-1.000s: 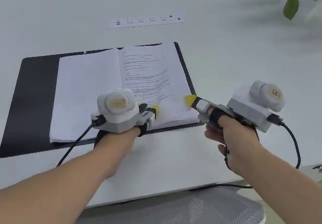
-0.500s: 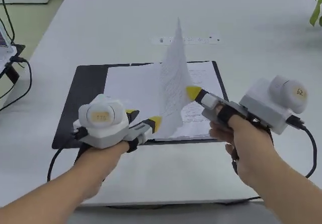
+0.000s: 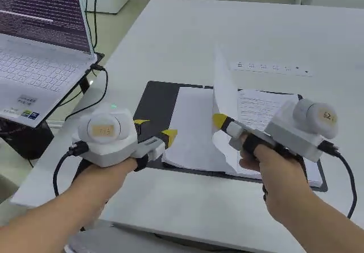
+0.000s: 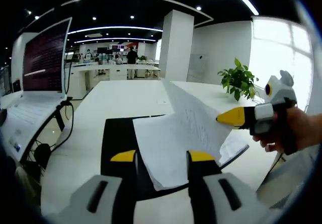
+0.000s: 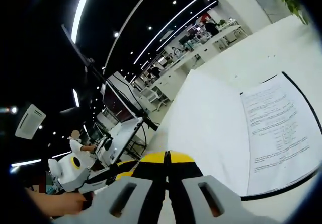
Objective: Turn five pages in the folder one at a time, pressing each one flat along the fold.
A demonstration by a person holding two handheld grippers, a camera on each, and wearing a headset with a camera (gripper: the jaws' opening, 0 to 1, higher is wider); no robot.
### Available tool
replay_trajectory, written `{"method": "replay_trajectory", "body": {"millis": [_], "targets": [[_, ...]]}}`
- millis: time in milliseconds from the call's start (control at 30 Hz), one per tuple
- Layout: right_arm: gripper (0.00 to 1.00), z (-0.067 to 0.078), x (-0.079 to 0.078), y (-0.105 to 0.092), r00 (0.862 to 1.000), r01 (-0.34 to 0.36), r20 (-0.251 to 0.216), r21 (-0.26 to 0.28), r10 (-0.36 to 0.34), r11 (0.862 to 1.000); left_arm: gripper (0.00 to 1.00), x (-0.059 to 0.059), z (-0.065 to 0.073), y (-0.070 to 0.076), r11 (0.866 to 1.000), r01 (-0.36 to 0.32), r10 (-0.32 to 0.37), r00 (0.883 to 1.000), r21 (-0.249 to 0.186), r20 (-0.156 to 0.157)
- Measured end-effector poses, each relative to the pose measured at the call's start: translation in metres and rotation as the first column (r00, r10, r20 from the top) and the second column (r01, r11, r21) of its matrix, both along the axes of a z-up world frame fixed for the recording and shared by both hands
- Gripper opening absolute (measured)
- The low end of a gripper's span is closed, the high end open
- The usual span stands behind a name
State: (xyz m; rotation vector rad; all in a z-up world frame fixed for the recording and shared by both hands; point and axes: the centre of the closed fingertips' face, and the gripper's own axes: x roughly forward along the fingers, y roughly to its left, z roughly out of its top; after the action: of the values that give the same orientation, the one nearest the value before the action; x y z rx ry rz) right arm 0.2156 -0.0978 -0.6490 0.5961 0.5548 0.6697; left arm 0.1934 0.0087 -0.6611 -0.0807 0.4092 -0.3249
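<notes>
So the black folder (image 3: 153, 102) was lying open on the white table (image 3: 187, 31), pretty much dead centre in front of the person. The right gripper (image 3: 218, 120) had its yellow-tipped jaws pinched together on the bottom edge of one page (image 3: 223, 94). That sheet was standing up off the stack, tilted, right about over the fold. In the right gripper view you could see its blank back side, with the printed sheet (image 5: 274, 133) lying flat off at 3 o'clock from it.

The left gripper (image 3: 155, 129) was down at roughly 7 o'clock of the folder, above its near left corner. Its jaws were spread wide with nothing between them, and it wasn't touching the raised page as far as I could tell.

Other stuff: a laptop (image 3: 40, 48) with its screen on sat at 10 o'clock, a power strip (image 3: 272, 67) was past the folder at about 1 o'clock, and a plant (image 4: 239, 81) was further back.
</notes>
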Motion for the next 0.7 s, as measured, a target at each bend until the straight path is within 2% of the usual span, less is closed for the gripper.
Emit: {"method": "replay_trajectory", "body": {"millis": [33,67,167,200,233,333,400,467,500,700], "targets": [[0.0,-0.003,0.0,0.005,1.0,-0.006,-0.004,-0.005,0.006,1.0,0.38,-0.001,0.0,0.005,1.0,-0.007,0.007,1.0,0.002,0.0],[0.0,-0.011,0.0,0.012,1.0,-0.024,-0.007,-0.045,0.023,0.999,0.38,-0.002,-0.001,0.011,1.0,-0.016,0.016,1.0,0.004,-0.001],[0.0,-0.025,0.0,0.025,0.999,-0.044,-0.027,-0.082,0.042,0.996,0.37,-0.008,-0.002,0.019,0.999,-0.033,0.033,0.999,0.015,-0.008],[0.0,-0.036,0.0,0.029,0.998,-0.061,-0.04,-0.133,0.056,0.989,0.37,-0.01,-0.004,0.022,0.999,-0.036,0.037,0.999,0.015,-0.011],[0.0,-0.042,0.0,0.033,0.997,-0.072,-0.043,-0.156,0.066,0.985,0.37,-0.011,-0.004,0.023,0.999,-0.04,0.04,0.999,0.018,-0.014],[0.0,-0.06,0.0,0.044,0.995,-0.086,-0.075,-0.2,0.073,0.976,0.37,-0.015,-0.012,0.025,0.999,-0.039,0.04,0.999,0.024,-0.035],[0.0,-0.076,0.001,0.048,0.991,-0.101,-0.106,-0.247,0.076,0.964,0.37,-0.016,-0.016,0.026,0.999,-0.039,0.04,0.998,0.03,-0.043],[0.0,-0.087,0.002,0.056,0.99,-0.118,-0.103,-0.283,0.092,0.952,0.37,-0.019,-0.02,0.025,0.999,-0.037,0.038,0.998,0.03,-0.057],[0.0,-0.094,0.002,0.059,0.988,-0.132,-0.116,-0.305,0.1,0.943,0.37,-0.017,-0.024,0.026,0.999,-0.036,0.038,0.997,0.032,-0.061],[0.0,-0.119,0.001,0.073,0.981,-0.165,-0.152,-0.34,0.119,0.926,0.37,-0.014,-0.038,0.027,0.999,-0.032,0.035,0.996,0.034,-0.086]]}}
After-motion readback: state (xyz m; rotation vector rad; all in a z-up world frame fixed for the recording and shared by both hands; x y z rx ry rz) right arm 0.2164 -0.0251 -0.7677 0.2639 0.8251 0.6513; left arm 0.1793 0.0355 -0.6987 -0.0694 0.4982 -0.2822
